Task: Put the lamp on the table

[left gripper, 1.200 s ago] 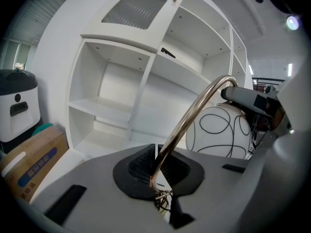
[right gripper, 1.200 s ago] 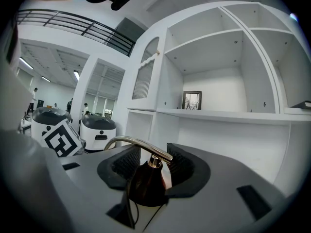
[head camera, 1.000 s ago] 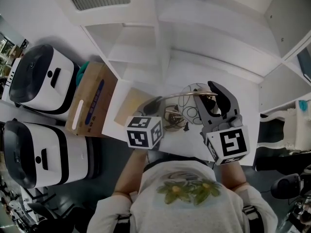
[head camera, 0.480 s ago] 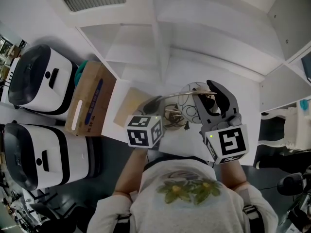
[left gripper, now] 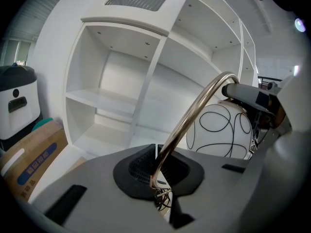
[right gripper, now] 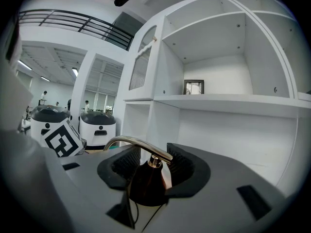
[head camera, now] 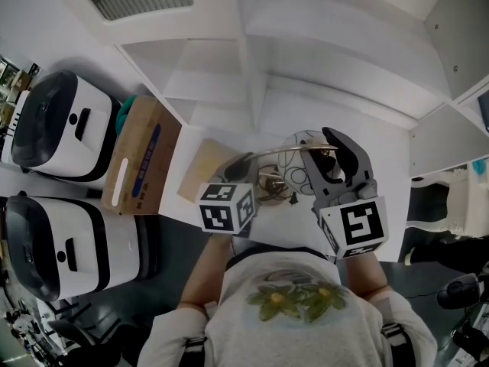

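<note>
L gripper [left gripper: 156, 168] fingers pinch lamp [left gripper: 221, 130] by gold arm, R gripper [right gripper: 150, 169] fingers clamp its dark cap; cardboard box [head camera: 136, 140] at left, blue label print unreadable.

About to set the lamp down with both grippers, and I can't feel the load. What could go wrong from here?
1. The left gripper pinches only the thin, smooth brass arm, which could slip or twist in the pads.
2. The right gripper clasps the tapered dark cap above the globe shade. The taper could let it slide, and the globe looks fragile if it knocks the table.
3. The loose cord could get trapped under the lamp.
</note>
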